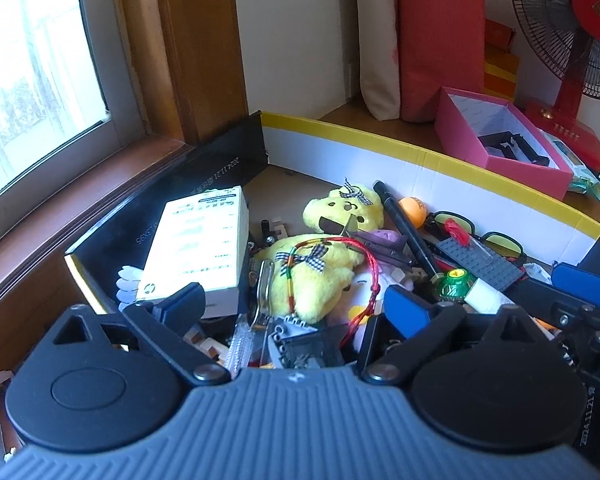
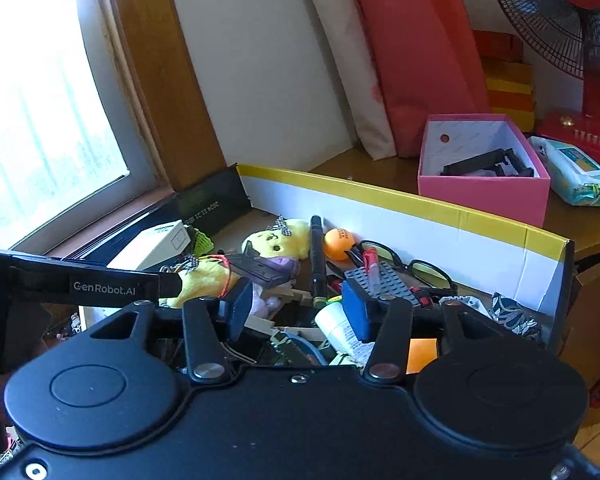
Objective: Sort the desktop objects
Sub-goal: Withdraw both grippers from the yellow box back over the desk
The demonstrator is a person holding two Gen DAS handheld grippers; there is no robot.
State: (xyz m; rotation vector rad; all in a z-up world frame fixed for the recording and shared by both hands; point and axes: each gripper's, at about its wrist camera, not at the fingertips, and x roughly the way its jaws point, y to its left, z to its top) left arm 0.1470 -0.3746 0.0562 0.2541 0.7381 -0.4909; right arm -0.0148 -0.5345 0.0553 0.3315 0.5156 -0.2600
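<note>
A low cardboard box (image 1: pixel 380 148) with a yellow rim holds a jumble of small things. In the left wrist view I see two yellow plush toys (image 1: pixel 312 272), a white carton (image 1: pixel 200 248), a black pen (image 1: pixel 404 224), an orange ball (image 1: pixel 414 208), yellow-lens glasses (image 1: pixel 500 242) and a grey brick plate (image 1: pixel 480 260). My left gripper (image 1: pixel 296 304) is open and empty, above the near plush toy. My right gripper (image 2: pixel 300 312) is open and empty over the clutter near a white tube (image 2: pixel 336 324); its blue pads (image 1: pixel 584 280) show at the right of the left view.
A pink box (image 2: pixel 484 192) with a black part inside stands behind the cardboard box. A red fan (image 2: pixel 588 80), a wipes pack (image 2: pixel 576 176) and a red bag (image 2: pixel 416 60) stand at the back right. A window (image 1: pixel 32 80) is on the left.
</note>
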